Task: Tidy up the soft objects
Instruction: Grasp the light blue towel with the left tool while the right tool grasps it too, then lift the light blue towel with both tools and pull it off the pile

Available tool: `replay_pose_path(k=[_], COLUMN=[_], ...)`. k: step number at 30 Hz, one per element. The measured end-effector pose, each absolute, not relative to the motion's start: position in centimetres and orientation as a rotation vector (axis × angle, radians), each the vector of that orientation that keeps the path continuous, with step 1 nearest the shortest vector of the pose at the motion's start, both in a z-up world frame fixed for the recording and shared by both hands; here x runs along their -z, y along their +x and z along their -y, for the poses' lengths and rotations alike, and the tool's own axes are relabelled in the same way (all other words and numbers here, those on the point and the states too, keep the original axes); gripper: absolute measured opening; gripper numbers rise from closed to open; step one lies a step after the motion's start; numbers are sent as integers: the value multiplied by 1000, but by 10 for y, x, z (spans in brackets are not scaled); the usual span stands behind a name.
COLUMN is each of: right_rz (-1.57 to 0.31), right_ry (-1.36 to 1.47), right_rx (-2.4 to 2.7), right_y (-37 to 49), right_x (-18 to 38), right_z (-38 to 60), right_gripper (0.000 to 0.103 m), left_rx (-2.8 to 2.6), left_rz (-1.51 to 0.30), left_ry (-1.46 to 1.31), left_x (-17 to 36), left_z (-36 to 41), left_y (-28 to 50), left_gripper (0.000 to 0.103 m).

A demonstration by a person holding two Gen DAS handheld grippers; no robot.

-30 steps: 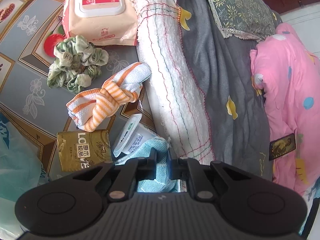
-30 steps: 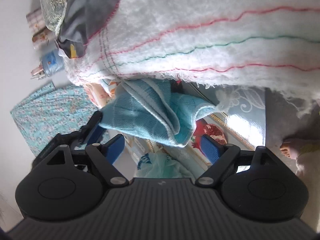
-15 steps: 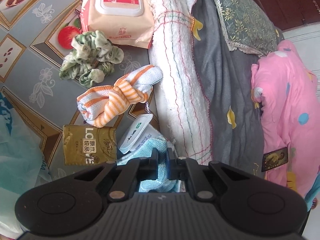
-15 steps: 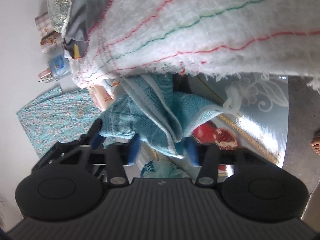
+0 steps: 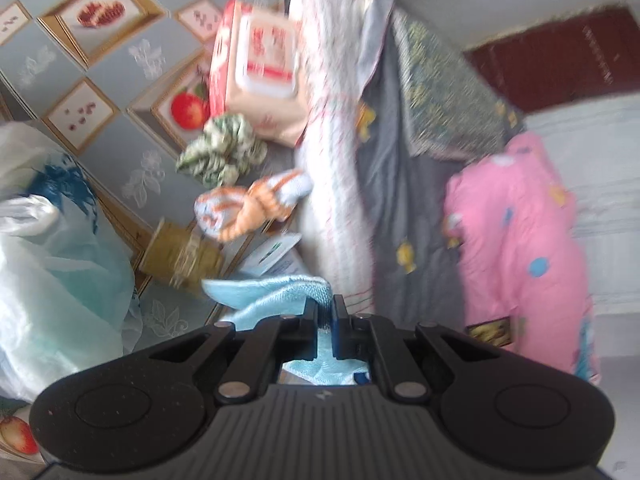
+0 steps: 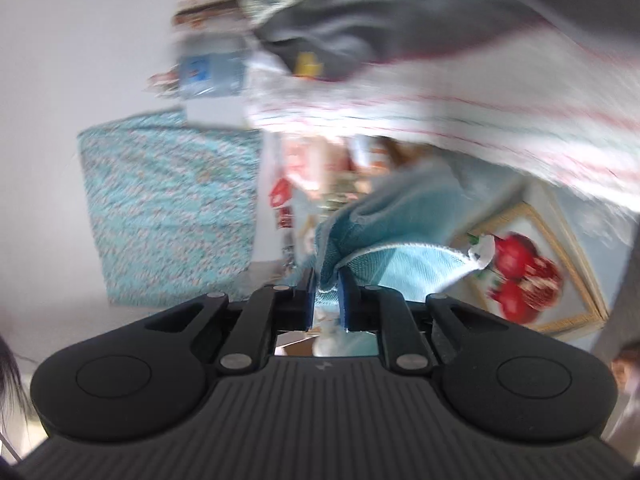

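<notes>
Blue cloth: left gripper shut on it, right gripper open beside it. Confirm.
Not quite. The left gripper is shut on the blue cloth, but the right gripper is shut on it too, not open: the right wrist view shows the cloth pinched between its fingers.

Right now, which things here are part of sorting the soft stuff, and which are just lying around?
In the job: blue towel, pinched by left gripper and right gripper; orange cloth; green scrunchie.

Lying about: wipes pack, gold packet, plastic bag.
</notes>
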State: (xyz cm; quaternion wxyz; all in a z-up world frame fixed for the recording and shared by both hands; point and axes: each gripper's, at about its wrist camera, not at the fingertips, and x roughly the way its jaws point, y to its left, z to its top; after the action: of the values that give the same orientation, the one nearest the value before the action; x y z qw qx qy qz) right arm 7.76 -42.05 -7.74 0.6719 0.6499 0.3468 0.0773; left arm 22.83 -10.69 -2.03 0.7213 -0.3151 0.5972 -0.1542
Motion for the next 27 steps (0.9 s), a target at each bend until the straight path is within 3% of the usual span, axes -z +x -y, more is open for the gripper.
replay_pose_path(k=[9,12,17,23,25,26,27], right_rz=[-722,-777,-987,-1089,-1091,-1092,-1093], right_ry=[1269,1215,1140,1273,1320,1341,1362], right_rx=[-304,-285,-175,-71,-54,-38,-21], right_y=[91,79,41,-4,-11,-13,-17], right_x=[12,24,83,114,115,116,118], right_z=[413,407,397,401,401,400,400], right_gripper=[10,10,10,14,30,50,63], left_rx=[408,413,338,345,355,360,362], left_rz=[-1170,-1185,-1340,-1450,-1457,-1456,-1455], left_ry=[-767,-743,-661,-586,-572,-564,-557], left_x=[-23,-10,57,90,89,88,86], left_z=[74,68,66,70,70,70,70], left_y=[215,202,170,140,135,133,132], left_gripper=[6,6,6,6,6,6,6])
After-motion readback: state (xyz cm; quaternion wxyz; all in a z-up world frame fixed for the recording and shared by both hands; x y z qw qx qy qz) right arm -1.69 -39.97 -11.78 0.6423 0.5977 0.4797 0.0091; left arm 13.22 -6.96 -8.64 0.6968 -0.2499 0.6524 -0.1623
